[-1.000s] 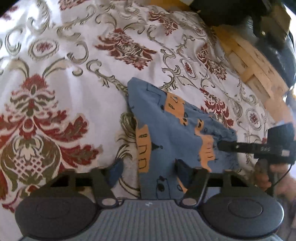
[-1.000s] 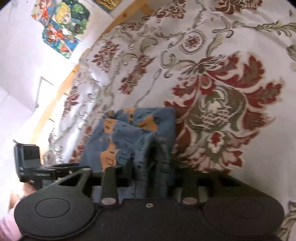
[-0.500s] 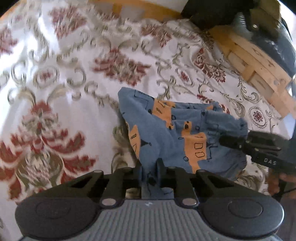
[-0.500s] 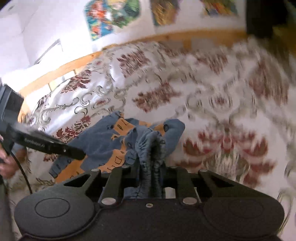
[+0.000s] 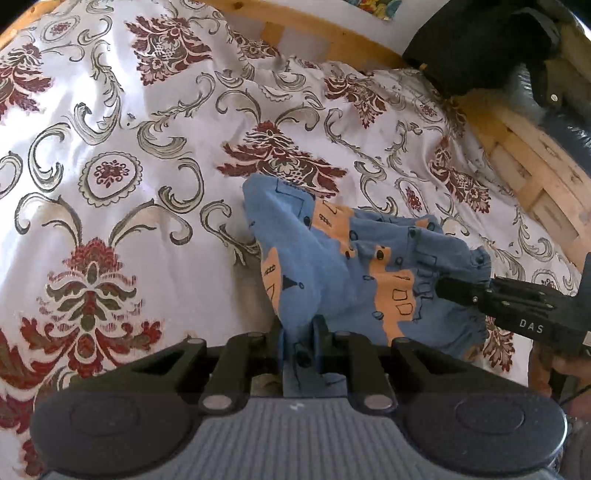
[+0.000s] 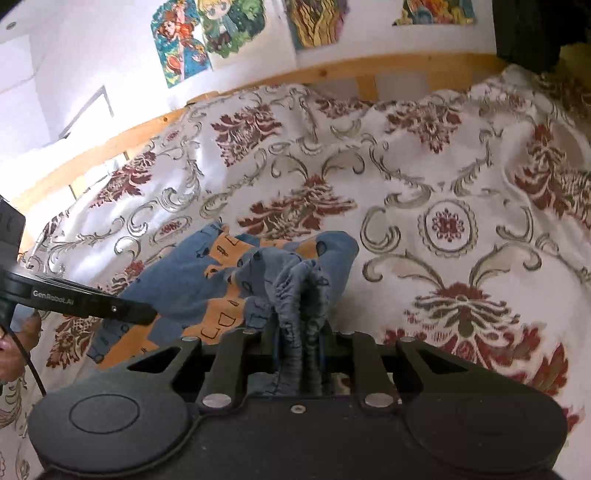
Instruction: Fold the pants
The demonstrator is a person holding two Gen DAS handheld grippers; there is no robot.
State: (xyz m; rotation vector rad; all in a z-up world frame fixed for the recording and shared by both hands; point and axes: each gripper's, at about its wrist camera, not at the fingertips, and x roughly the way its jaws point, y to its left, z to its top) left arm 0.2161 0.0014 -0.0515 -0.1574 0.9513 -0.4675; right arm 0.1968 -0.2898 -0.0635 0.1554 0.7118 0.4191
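Barely started: both jaws pinch the small blue orange-printed pants (image 5: 354, 266), bunched at 12 o'clock, nothing folded flat.

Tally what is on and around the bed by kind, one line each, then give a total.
Pants, blue with orange print: 1
Grippers, left gripper and right gripper, each shut on the pants: 2
Patterned bedspread: 1
Wooden bed frame: 1
Posters on the wall: at least 4, some cut off
Total: at least 9
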